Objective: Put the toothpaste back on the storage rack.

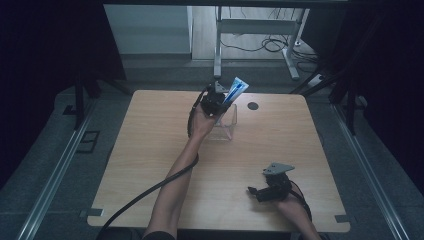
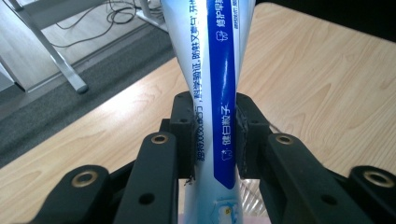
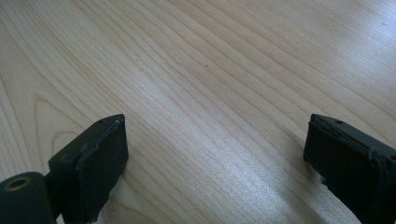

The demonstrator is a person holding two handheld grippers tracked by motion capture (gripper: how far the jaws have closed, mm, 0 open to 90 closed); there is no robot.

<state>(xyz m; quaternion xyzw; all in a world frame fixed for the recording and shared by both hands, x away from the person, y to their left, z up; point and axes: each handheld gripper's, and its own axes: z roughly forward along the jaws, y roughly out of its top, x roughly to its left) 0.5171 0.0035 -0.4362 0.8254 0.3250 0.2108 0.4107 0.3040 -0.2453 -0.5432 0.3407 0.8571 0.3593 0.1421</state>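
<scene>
Left gripper (image 1: 220,100) over clear box (image 1: 226,125) at table's (image 1: 150,165) far side, clamping toothpaste tube (image 1: 236,90). Close up: pads (image 2: 184,135) pressed on tube's flanks. Right gripper (image 3: 217,158): wide apart, nothing between, above bare wood.

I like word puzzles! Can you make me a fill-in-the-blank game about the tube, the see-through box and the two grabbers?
1. The left gripper is shut on a blue and white ____.
2. The tube is above a clear ____ on the table.
3. The right gripper has its jaws ____, with nothing between them.
4. The table top is made of light ____.

Missing words: tube; box; open; wood
</scene>
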